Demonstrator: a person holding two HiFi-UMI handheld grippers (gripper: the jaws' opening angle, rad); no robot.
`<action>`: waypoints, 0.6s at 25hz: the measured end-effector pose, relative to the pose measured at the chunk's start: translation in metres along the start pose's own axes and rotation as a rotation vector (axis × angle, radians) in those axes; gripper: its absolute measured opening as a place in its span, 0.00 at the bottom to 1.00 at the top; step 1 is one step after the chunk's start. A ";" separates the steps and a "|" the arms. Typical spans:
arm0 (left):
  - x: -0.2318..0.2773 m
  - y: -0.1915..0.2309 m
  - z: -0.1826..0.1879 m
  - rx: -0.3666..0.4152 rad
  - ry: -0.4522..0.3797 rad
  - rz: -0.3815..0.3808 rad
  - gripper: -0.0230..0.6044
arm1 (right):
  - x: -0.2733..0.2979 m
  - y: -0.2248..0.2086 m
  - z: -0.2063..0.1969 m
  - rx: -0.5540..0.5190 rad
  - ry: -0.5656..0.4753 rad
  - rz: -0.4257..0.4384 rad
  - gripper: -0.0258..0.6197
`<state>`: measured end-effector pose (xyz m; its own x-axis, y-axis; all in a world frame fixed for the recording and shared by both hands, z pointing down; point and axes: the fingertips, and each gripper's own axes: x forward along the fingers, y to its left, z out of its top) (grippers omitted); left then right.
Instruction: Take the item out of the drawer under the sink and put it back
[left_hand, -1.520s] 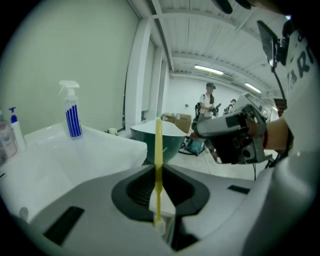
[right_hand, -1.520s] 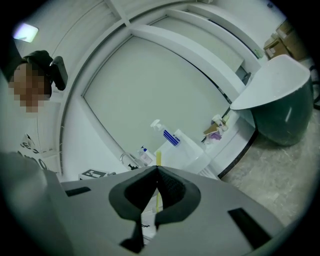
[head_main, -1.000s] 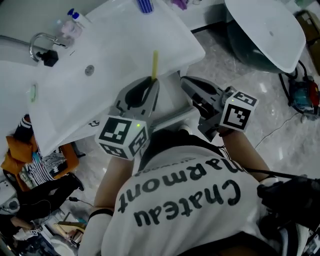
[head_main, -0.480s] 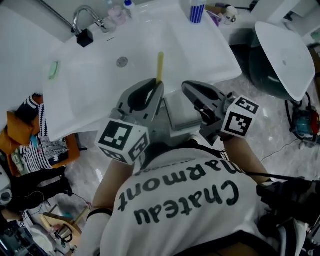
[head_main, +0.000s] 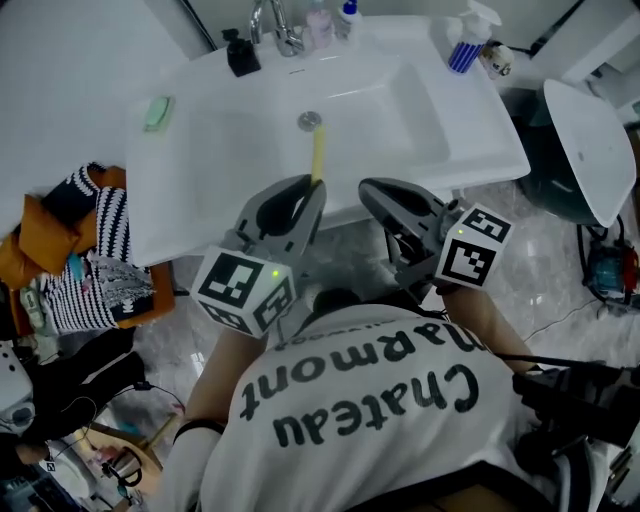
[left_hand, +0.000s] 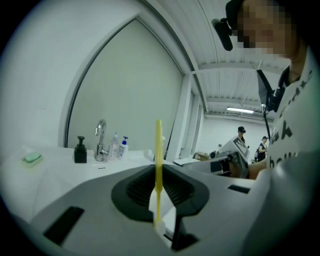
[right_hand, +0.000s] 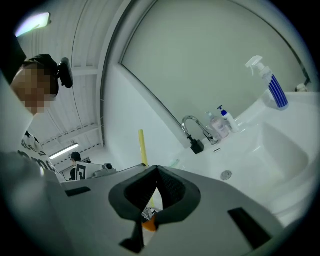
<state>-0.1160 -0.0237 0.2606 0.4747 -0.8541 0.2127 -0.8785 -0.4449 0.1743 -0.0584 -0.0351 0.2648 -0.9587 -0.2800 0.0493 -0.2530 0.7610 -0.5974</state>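
**A:** Room, quick?

**B:** White sink (head_main: 200, 170) fills the top of the head view. Marble floor (head_main: 560, 270) runs from 3 to 6 o'clock. Clothes pile (head_main: 80, 270) at 9, faucet (head_main: 275, 25) at 12, spray bottle (head_main: 465, 40) at 1, green soap (head_main: 158, 112) at 10.

**A:** The item?

**B:** Yellow stick (head_main: 318, 152), clamped in the left gripper (head_main: 315, 188). Its fingers (left_hand: 130, 187) pinch the lower end. The free end points to 12, tip just short of the drain (head_main: 310, 120).

**A:** Other side?

**B:** Right gripper (head_main: 375, 190) sits at 3 o'clock of the left, fingertips together. A small orange bit shows low in the gap; can't tell what it is.

**A:** Versus a second back?

**B:** The sink sat skewed toward 10 then, with the stick tip only over the front rim. Now the sink is square in view and the tip is by the drain. Same pinch on the stick.
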 end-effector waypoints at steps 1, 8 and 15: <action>-0.010 0.009 -0.002 -0.008 -0.001 0.005 0.12 | 0.008 0.005 -0.003 -0.005 0.001 -0.003 0.06; -0.078 0.067 -0.005 -0.039 -0.038 0.048 0.12 | 0.069 0.043 -0.031 -0.033 0.026 0.002 0.06; -0.128 0.116 -0.006 -0.023 -0.061 0.144 0.12 | 0.127 0.071 -0.049 -0.067 0.090 0.044 0.06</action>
<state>-0.2780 0.0354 0.2595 0.3395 -0.9235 0.1788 -0.9353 -0.3112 0.1684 -0.2047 0.0121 0.2678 -0.9762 -0.1936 0.0979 -0.2153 0.8098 -0.5457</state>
